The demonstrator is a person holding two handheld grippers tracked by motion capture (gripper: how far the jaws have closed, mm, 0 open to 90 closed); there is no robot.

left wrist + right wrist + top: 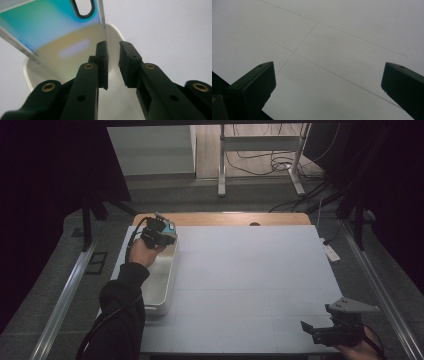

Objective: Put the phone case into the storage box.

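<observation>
A clear phone case [50, 32] with a teal-to-yellow tint and an oval camera cutout leans inside a white bin [117, 32]. Its right edge lies just against the outer side of one jaw of my left gripper [113, 46]. The jaws stand a narrow gap apart and nothing is between the pads. In the high view the left gripper [169, 234] hovers over the far end of the bin [162, 290], with a teal glint of the case [171, 226] at its tip. My right gripper [312, 332] sits low at the table's near right corner; its jaws [328, 75] are spread wide over bare tabletop.
The white table [250, 270] has a wooden strip along its far edge. The bin lies along the table's left side. A dark sleeve comes in at the lower left. Beyond the table are a metal stand, floor cables and black curtains.
</observation>
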